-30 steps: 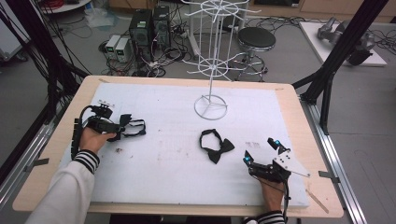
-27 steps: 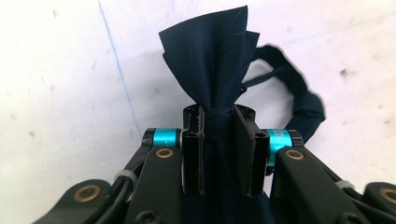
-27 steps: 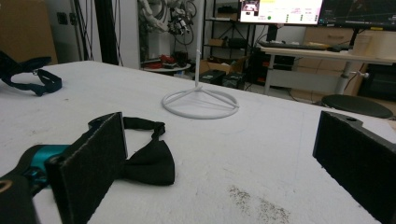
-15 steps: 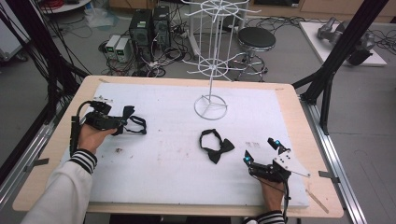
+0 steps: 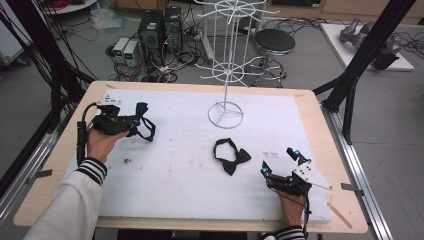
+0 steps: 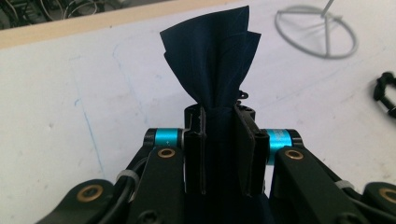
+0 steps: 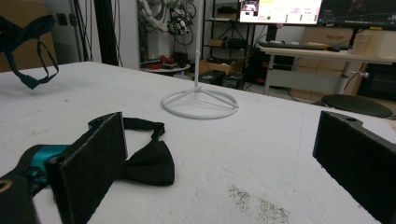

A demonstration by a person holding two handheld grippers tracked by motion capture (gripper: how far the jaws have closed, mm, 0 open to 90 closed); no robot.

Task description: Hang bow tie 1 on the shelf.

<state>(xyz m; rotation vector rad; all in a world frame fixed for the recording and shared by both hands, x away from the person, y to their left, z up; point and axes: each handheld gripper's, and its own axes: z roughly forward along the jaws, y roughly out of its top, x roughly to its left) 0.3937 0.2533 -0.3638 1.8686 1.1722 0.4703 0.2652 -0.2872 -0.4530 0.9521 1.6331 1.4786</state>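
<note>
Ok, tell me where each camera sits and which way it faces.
High view: above the person's side, looking forward and down on the white-topped wooden table; both forearms enter from below.
Left gripper view: rides the left gripper, looking along its fingers shut on the navy fabric bow tie.
Right gripper view: rides the right gripper, low over the table, fingers apart.
All three share the white wire stand and the black bow tie.

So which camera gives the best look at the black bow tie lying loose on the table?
The high view: the whole bow tie shows from above, strap loop included. The right gripper view is closer, but its own jaw hides part of the tie. The left gripper view catches just a black bit at its right edge.
</note>
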